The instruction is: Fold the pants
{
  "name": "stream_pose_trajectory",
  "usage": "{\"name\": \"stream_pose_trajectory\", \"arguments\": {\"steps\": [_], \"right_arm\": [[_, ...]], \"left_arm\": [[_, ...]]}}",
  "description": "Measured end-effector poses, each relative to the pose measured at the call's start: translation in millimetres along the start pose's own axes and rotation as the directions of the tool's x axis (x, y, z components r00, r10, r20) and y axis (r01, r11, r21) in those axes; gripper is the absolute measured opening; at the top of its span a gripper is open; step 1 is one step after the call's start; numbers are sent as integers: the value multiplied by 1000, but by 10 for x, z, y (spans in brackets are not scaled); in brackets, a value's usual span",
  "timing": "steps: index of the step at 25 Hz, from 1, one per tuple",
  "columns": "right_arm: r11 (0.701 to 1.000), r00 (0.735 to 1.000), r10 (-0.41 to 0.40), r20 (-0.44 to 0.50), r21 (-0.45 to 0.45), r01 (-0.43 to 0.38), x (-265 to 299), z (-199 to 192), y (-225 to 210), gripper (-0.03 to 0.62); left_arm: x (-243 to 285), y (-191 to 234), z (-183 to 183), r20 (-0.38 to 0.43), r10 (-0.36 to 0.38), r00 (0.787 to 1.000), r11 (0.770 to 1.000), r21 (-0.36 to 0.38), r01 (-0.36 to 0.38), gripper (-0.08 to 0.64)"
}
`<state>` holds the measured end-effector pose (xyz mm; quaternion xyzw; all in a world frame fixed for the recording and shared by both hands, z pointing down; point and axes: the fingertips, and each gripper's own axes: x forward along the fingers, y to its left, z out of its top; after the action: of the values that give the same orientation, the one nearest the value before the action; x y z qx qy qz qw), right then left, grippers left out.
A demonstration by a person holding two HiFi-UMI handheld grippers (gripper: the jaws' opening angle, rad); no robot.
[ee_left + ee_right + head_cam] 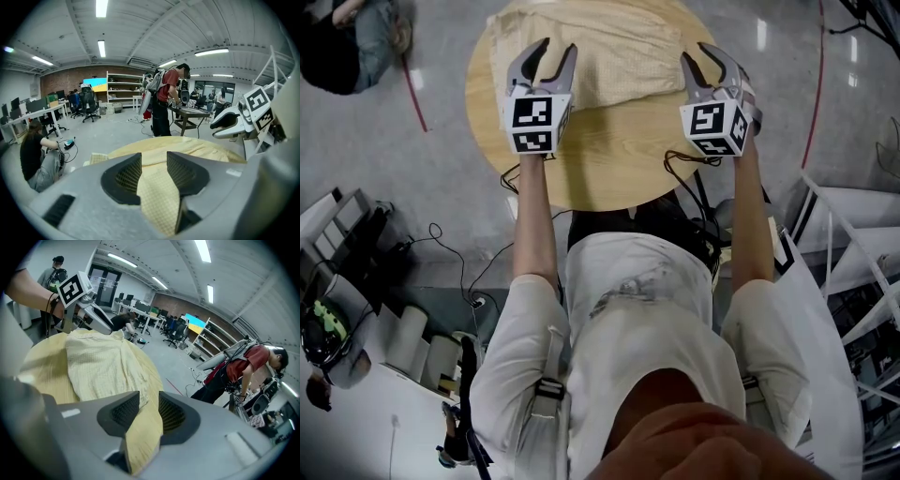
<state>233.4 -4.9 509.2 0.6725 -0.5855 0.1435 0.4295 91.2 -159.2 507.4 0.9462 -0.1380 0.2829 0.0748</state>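
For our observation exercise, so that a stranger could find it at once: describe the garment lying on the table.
Find the round wooden table. Across its far half lie the pants, a pale yellow cloth whose near edge is pinched by the left tool and the right tool. Their soft waffle weave and lighter yellow set them apart from the smooth wood grain around them.

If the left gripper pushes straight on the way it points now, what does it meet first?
Likely the pants heaped on the table: the left gripper, pinching their edge, tilts down toward them. Depth is hard to judge.
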Motion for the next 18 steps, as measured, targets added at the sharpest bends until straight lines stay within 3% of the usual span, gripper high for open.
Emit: {"name": "stream_pose_trajectory", "arguments": {"steps": [5, 18], "right_arm": [[1000, 1000, 7, 24, -7, -7, -70, -66, -83, 138], [999, 989, 26, 147, 33, -31, -914, 56, -24, 138]], "left_arm": [[-26, -206, 27, 6, 21, 1000, 1000, -7, -21, 176], [-847, -870, 238, 67, 110, 992, 993, -49, -107, 169]]}}
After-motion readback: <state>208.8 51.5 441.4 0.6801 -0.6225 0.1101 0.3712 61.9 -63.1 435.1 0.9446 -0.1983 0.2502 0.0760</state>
